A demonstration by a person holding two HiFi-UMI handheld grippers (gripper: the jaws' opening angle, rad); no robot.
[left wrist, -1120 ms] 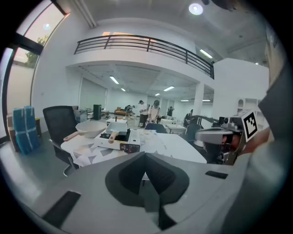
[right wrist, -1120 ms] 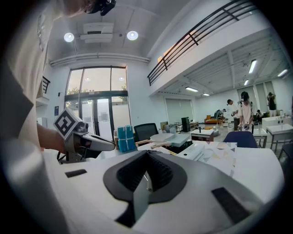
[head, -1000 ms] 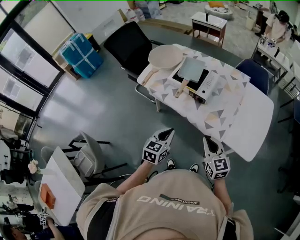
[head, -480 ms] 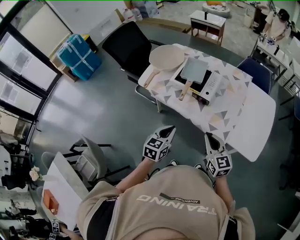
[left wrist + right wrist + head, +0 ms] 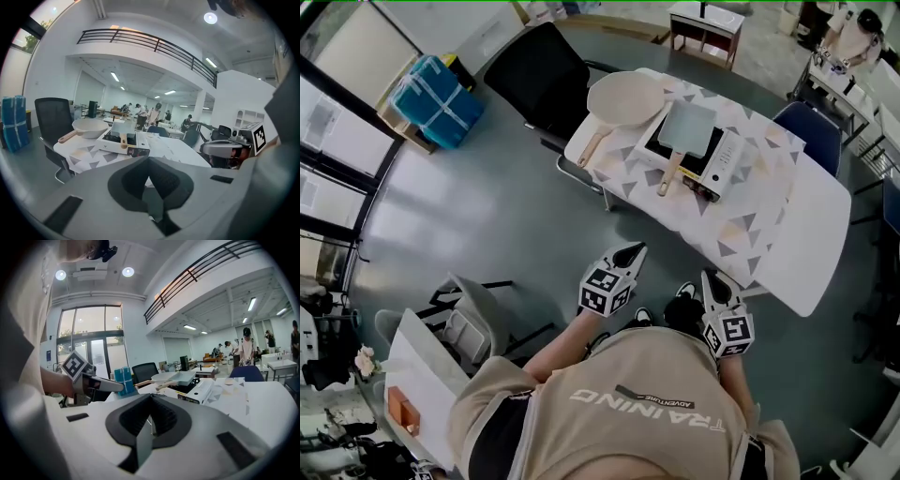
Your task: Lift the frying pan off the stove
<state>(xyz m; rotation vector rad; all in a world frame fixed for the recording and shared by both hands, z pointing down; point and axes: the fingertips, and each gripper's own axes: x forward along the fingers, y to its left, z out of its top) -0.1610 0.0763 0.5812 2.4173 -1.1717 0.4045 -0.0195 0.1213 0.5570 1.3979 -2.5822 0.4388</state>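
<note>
Resting on the stove (image 5: 724,156), on the table (image 5: 811,225), the frying pan (image 5: 686,129) is found with its wooden handle pointed toward the table's near edge. The left gripper (image 5: 632,250) and right gripper (image 5: 710,277) are clenched on nothing, well apart from it.

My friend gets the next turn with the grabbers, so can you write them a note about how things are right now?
Left gripper: shut, empty, held low, away from the table.
Right gripper: shut, empty, beside it.
Square frying pan sits on the stove on the table, wooden handle pointing this way; a round pan lies beside the stove.
Done: nothing yet.
Left: walk up, open a gripper, grip the handle, lift the pan off.
</note>
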